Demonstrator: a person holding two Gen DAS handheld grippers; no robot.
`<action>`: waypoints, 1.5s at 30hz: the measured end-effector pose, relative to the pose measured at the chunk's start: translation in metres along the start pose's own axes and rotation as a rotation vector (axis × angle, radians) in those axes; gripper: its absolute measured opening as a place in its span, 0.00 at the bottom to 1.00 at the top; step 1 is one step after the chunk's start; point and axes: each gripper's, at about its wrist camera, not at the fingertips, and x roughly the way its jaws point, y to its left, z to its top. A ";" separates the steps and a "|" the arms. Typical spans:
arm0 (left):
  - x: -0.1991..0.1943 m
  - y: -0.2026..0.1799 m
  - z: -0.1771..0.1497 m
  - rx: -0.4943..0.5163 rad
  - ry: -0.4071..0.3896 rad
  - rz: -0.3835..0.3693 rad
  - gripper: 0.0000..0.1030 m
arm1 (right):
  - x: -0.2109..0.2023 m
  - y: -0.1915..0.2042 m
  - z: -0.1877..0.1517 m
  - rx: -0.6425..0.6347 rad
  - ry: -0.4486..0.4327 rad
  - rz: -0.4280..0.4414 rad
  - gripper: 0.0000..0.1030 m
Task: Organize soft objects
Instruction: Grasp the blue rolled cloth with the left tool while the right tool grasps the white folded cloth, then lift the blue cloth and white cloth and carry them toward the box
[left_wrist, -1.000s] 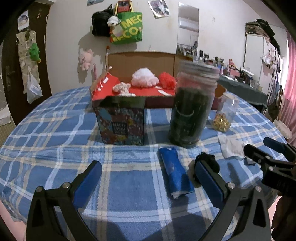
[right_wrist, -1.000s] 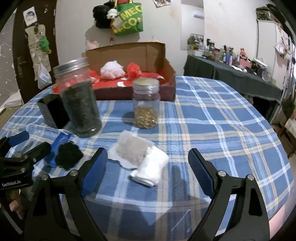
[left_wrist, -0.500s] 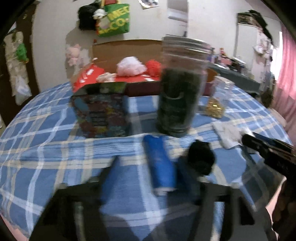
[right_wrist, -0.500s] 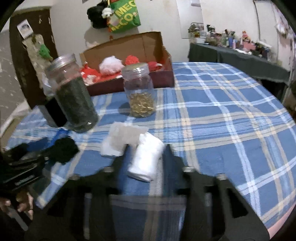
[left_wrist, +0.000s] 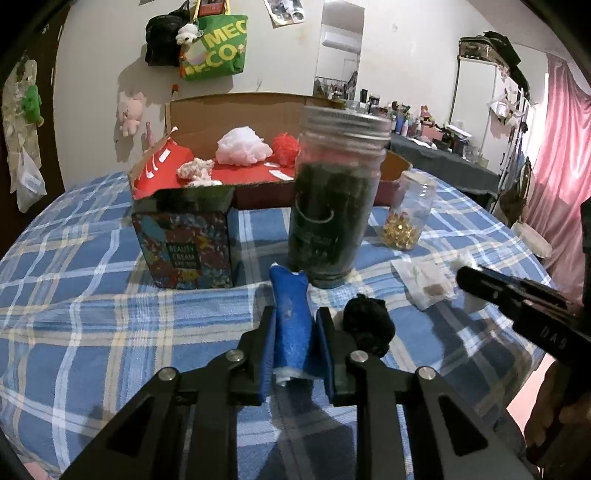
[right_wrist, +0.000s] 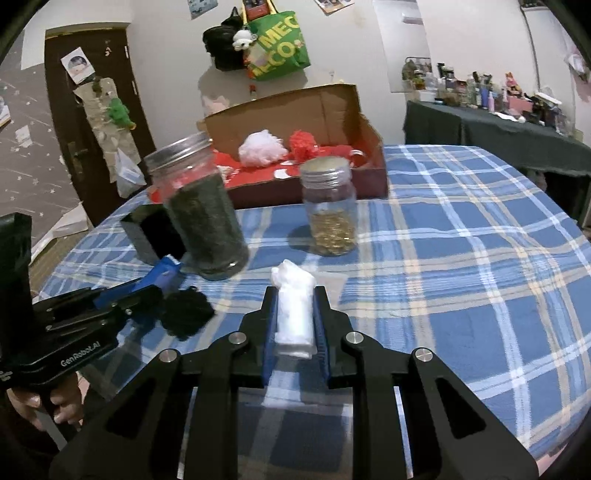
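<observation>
My left gripper (left_wrist: 295, 325) is shut on a rolled blue cloth (left_wrist: 290, 314) that lies on the checked tablecloth. A black fuzzy ball (left_wrist: 367, 325) sits just right of it. My right gripper (right_wrist: 294, 314) is shut on a rolled white cloth (right_wrist: 295, 310). The left gripper (right_wrist: 122, 301), the blue cloth (right_wrist: 162, 275) and the black ball (right_wrist: 186, 312) also show at the left of the right wrist view. An open cardboard box (left_wrist: 236, 110) at the back holds a white pompom (left_wrist: 242, 147) and a red pompom (left_wrist: 285, 144).
A tall jar of dark green stuff (left_wrist: 332, 206) stands just beyond the blue cloth. A small jar with gold pieces (right_wrist: 330, 212) stands beyond the white cloth. A patterned open box (left_wrist: 184, 243) is at the left. A flat white cloth (left_wrist: 424, 284) lies to the right.
Both grippers were wide open a second ago. Each has moved forward and closed, the left on the blue roll, the right on the white roll.
</observation>
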 end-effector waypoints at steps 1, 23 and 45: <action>-0.001 0.000 0.000 0.001 -0.004 0.000 0.22 | 0.001 0.002 0.000 -0.001 0.002 0.009 0.17; -0.007 0.008 0.008 -0.004 -0.013 0.013 0.22 | 0.007 0.013 0.002 -0.029 0.014 0.007 0.17; -0.024 0.026 0.048 -0.018 -0.055 0.023 0.22 | 0.002 -0.001 0.049 -0.052 -0.028 -0.064 0.17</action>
